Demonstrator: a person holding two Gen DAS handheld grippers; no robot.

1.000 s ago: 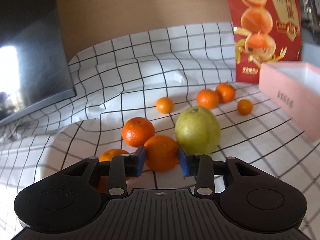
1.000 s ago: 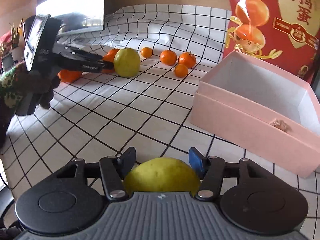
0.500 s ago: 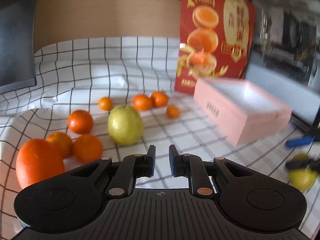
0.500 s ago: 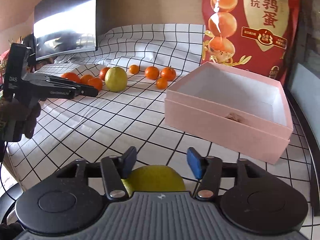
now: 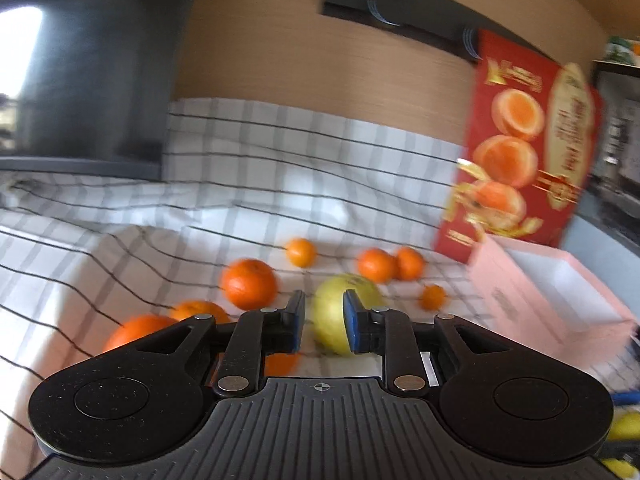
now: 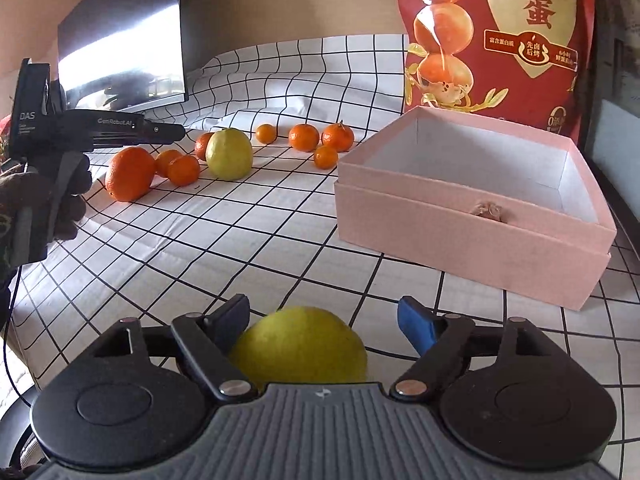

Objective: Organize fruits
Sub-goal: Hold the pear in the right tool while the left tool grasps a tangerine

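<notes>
A yellow-green fruit lies on the checked cloth, on the near side of the pink box, between the right tongs, whose jaws are opening and appear clear of it. To the far left of the box, a second yellow-green fruit sits among oranges. There the left tongs are held, jaws narrowly apart, opening, nothing gripped; that view is blurred.

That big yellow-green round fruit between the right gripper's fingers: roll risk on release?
Likely yes: the yellow-green round fruit is rounded, on flat checked cloth. The right gripper is opening, pads apparently clear. Its skin looks smooth and firm, so probably slippery.
</notes>
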